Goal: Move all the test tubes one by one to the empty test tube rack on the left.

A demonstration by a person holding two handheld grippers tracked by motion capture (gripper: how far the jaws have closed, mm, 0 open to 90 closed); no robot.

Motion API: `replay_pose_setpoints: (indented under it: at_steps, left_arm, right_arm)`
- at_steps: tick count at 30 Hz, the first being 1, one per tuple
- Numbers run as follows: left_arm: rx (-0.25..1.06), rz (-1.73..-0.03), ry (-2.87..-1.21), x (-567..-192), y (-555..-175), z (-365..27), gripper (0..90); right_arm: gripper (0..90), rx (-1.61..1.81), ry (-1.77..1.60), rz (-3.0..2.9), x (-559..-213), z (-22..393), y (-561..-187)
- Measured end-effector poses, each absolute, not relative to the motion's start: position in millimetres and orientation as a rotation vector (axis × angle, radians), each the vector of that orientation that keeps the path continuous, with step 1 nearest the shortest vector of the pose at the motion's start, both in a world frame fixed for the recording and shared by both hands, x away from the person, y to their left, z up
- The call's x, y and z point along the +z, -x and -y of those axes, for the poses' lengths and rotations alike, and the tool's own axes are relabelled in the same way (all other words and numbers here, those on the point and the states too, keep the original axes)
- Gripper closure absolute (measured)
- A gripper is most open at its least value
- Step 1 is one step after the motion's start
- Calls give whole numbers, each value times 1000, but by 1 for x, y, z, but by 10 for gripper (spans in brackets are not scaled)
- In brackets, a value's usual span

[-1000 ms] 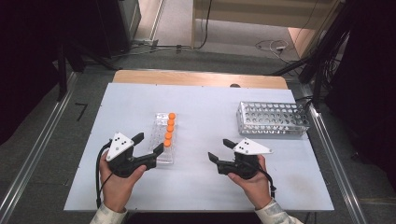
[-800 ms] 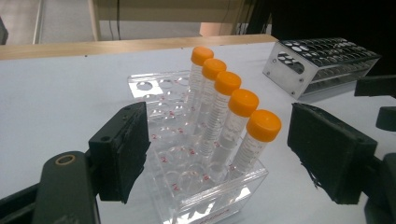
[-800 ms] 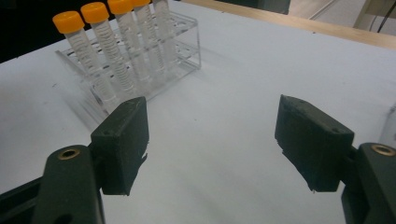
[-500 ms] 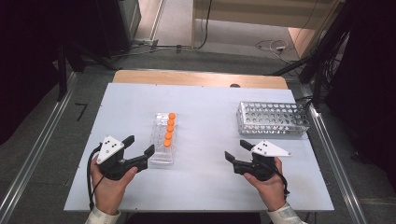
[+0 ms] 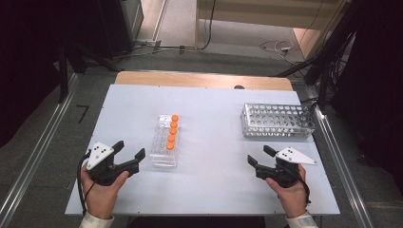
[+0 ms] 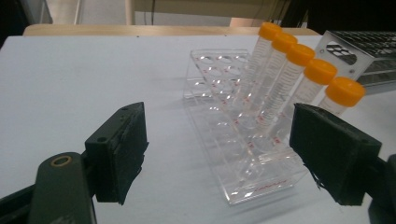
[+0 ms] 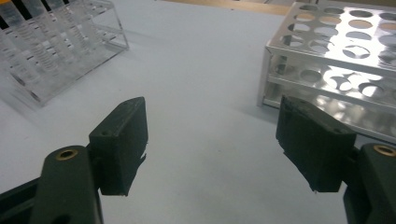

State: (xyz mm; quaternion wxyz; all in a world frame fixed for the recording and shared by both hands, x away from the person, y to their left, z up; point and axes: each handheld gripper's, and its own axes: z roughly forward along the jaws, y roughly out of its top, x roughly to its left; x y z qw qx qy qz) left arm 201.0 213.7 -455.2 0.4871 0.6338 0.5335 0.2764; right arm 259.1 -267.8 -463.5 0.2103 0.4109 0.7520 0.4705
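A clear plastic rack (image 5: 164, 145) stands mid-table with a row of several orange-capped tubes (image 5: 171, 131) along its right side. My left gripper (image 5: 129, 149) lies left of the rack's near end, open and holding nothing. In the left gripper view the left gripper (image 6: 224, 154) frames the clear rack (image 6: 219, 135), and the tubes (image 6: 299, 79) lean away behind it. My right gripper (image 5: 258, 155) is open and holds nothing at the near right, below the metal rack (image 5: 278, 120). In the right gripper view the right gripper (image 7: 210, 149) spans bare table.
The perforated metal rack (image 7: 336, 51) has no tubes in it and stands at the right rear of the white table (image 5: 214, 99). The clear rack (image 7: 60, 51) lies off to the left in the right gripper view. Dark floor, rails and cables surround the table.
Both hands have drifted apart: the left gripper moved left and slightly nearer, the right gripper moved right. Both stay open and hold nothing.
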Motion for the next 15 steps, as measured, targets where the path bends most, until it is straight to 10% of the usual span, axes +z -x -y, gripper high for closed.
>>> replay_pose_setpoints:
  at_steps: [15]
  left_arm:
    - [699,-1364,-1533,-467,-199,-231,182]
  right_arm:
    - [231,1245,-1302,-1945,-469,331,-249]
